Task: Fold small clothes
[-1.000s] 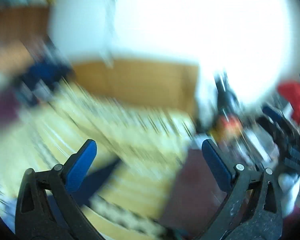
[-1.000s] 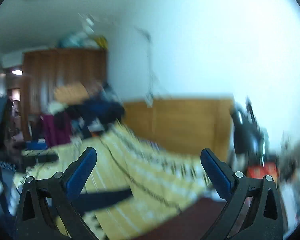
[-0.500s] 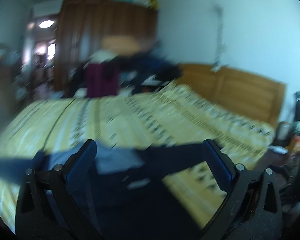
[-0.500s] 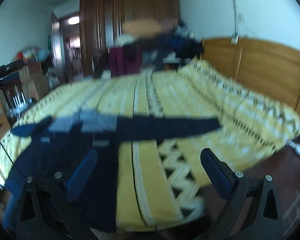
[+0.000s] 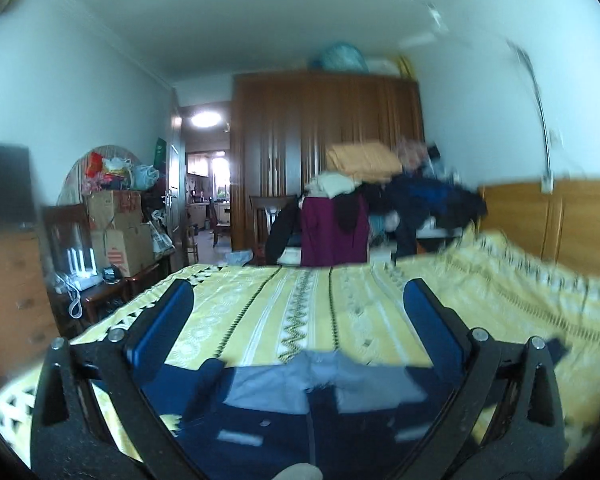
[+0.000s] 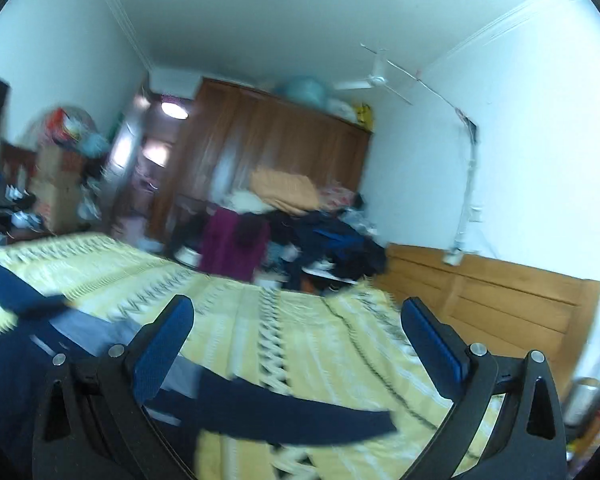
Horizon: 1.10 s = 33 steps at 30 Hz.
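Jacket (image 5: 312, 408), navy with a grey lining at the collar, lies spread open on the near edge of the bed (image 5: 300, 304), its right sleeve (image 6: 292, 412) stretched flat across the yellow bedspread. No fold looks made, so the whole job seems to lie ahead. On the left, the left gripper (image 5: 298, 314) hovers over the collar, fingers wide apart and empty. On the right, the right gripper (image 6: 298, 320) hangs above the sleeve, fingers likewise spread, holding nothing.

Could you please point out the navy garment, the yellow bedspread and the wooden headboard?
navy garment (image 5: 300, 420): left wrist view, its chest.
yellow bedspread (image 5: 260, 312): left wrist view, bare striped middle.
wooden headboard (image 6: 500, 304): right wrist view, its panel.
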Each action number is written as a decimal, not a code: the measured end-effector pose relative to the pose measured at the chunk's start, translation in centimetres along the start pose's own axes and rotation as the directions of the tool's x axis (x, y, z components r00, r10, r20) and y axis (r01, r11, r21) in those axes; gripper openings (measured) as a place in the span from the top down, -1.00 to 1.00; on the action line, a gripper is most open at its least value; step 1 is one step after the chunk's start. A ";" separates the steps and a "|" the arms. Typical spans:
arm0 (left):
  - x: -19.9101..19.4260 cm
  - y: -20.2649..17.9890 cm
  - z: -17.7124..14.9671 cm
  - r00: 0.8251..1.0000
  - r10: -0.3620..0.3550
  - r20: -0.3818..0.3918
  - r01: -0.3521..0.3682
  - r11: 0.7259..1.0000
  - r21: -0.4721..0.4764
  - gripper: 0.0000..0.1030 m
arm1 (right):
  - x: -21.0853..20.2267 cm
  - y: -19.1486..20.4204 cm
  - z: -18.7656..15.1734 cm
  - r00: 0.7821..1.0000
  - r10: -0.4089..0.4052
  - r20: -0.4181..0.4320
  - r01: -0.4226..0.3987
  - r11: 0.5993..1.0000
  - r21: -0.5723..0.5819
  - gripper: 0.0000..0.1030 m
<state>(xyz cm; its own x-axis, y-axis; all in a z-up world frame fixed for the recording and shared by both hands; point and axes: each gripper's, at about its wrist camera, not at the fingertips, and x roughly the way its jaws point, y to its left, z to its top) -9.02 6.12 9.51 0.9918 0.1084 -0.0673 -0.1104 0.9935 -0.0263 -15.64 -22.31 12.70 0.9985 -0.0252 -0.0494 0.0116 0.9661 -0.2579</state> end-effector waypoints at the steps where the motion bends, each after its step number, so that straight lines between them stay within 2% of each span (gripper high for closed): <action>1: 0.9 0.3 -0.3 1.000 -0.016 -0.025 0.015 1.000 -0.015 -1.00 | 1.1 -0.1 -0.2 0.996 0.077 -0.046 -0.075 0.996 0.039 -1.00; 2: 2.2 0.5 -0.9 0.997 -0.032 -0.077 0.030 0.999 -0.030 -1.00 | 2.5 -0.1 -1.0 0.983 0.158 -0.098 -0.149 0.985 0.091 -1.00; 3: 3.4 0.7 -1.9 0.992 -0.043 -0.119 0.038 0.999 -0.037 -1.00 | 4.2 -0.5 -2.4 0.956 0.245 -0.163 -0.219 0.962 0.161 -1.00; 5: 5.8 1.2 -4.4 0.976 -0.036 -0.216 0.029 0.999 -0.037 -1.00 | 8.4 -1.3 -6.5 0.877 0.364 -0.314 -0.266 0.911 0.315 -1.00; 6: 6.2 1.3 -5.9 0.970 -0.027 -0.241 0.019 0.999 -0.035 -1.00 | 10.6 -1.7 -9.0 0.827 0.410 -0.385 -0.264 0.887 0.379 -1.00; 8: 7.5 1.8 -8.1 0.954 -0.011 -0.299 0.001 0.999 -0.034 -1.00 | 14.9 -3.7 -15.3 0.736 0.444 -0.511 -0.197 0.863 0.465 -1.00; 10: 8.8 1.7 -9.6 0.939 -0.001 -0.344 -0.008 1.000 -0.023 -1.00 | 18.8 -6.7 -20.5 0.669 0.437 -0.601 -0.082 0.847 0.525 -0.99; 13: 10.6 1.0 -10.8 0.925 0.010 -0.380 -0.010 1.000 0.001 -1.00 | 23.4 -12.8 -25.9 0.628 0.360 -0.689 0.112 0.835 0.538 -0.94; 14: 11.2 0.7 -11.2 0.921 0.010 -0.389 -0.007 1.000 0.009 -1.00 | 25.3 -15.9 -27.8 0.620 0.319 -0.717 0.195 0.822 0.535 -0.94; 16: 12.1 -0.1 -11.5 0.916 0.006 -0.401 0.002 1.000 0.021 -1.00 | 28.1 -21.0 -30.4 0.618 0.305 -0.725 0.287 0.771 0.568 -0.94; 19: 13.4 -1.2 -11.9 0.908 -0.007 -0.419 0.024 0.999 0.034 -1.00 | 31.2 -28.8 -35.0 0.636 0.327 -0.699 0.415 0.618 0.667 -0.94; 21: 14.2 -1.8 -12.4 0.900 -0.020 -0.435 0.037 0.999 0.031 -1.00 | 32.4 -31.5 -37.0 0.650 0.321 -0.689 0.462 0.553 0.694 -0.94; 23: 14.7 -2.3 -13.0 0.894 -0.024 -0.447 0.044 0.999 0.033 -1.00 | 33.9 -33.0 -38.6 0.654 0.331 -0.680 0.477 0.517 0.710 -0.94; 24: 14.9 -2.5 -13.2 0.892 -0.022 -0.451 0.044 0.998 0.040 -1.00 | 34.4 -33.2 -39.3 0.654 0.340 -0.675 0.479 0.504 0.718 -0.94; 26: 15.1 -2.7 -13.4 0.888 -0.023 -0.459 0.050 0.998 0.046 -1.00 | 35.6 -33.7 -40.0 0.649 0.337 -0.682 0.488 0.504 0.713 -0.94; 28: 15.4 -2.8 -13.5 0.886 -0.021 -0.464 0.049 0.998 0.047 -1.00 | 36.1 -34.1 -40.4 0.650 0.328 -0.685 0.489 0.510 0.708 -0.86; 30: 15.6 -2.7 -13.4 0.884 -0.020 -0.468 0.044 0.998 0.039 -1.00 | 36.6 -33.7 -39.8 0.661 0.320 -0.679 0.477 0.520 0.709 -0.58; 33: 15.7 -2.2 -13.1 0.886 -0.009 -0.463 0.025 0.999 0.029 -1.00 | 37.2 -33.0 -40.0 0.669 0.342 -0.660 0.461 0.506 0.729 -0.56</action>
<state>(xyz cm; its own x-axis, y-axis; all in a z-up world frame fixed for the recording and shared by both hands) 5.94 5.23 -4.53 0.8501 0.0720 -0.5216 -0.0837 0.9965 0.0013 18.94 -65.42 -19.20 0.6362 0.1435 -0.7581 0.5057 0.6645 0.5502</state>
